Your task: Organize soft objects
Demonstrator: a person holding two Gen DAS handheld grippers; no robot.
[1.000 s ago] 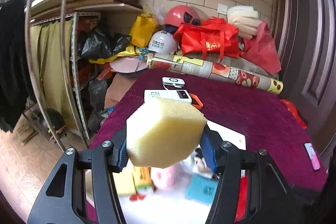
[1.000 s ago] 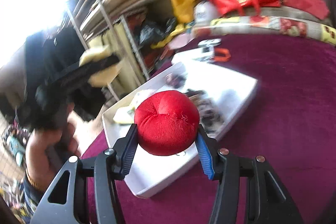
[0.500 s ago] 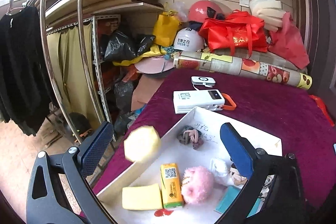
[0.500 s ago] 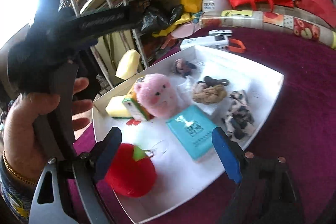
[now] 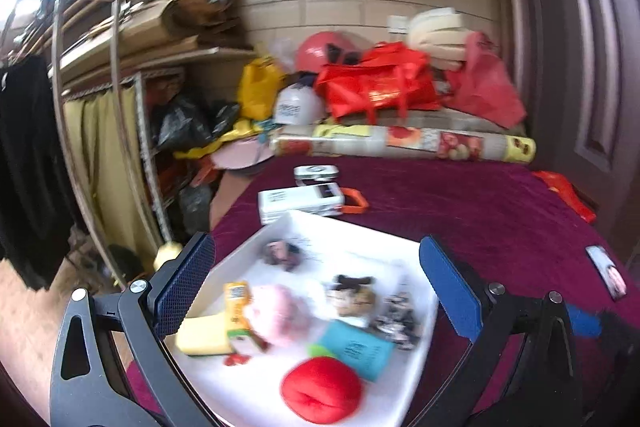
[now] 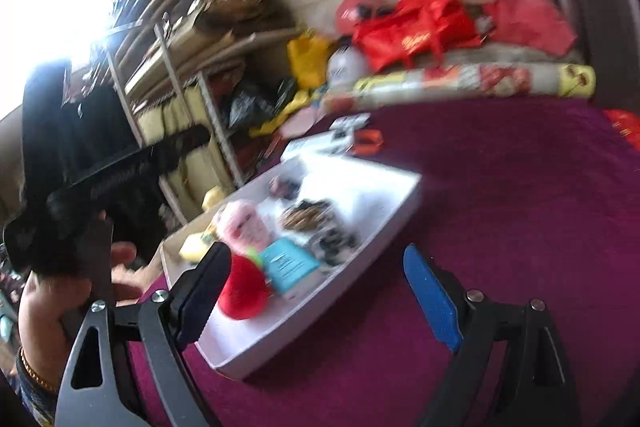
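Risk: yellow foam block (image 5: 170, 251) lies outside the white rectangular tray (image 5: 256, 239); both grippers' fingers (image 5: 448, 291) stand apart, empty.

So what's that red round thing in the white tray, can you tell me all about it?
The red plush ball looks soft and fuzzy, like a stuffed apple or tomato, with a dimpled crease on one side and a bit of green at its top. It lies in the near corner of the white tray, beside a teal packet that it may touch. Neither gripper holds it; it rests loose. The pictures are blurred, so finer detail is unclear.
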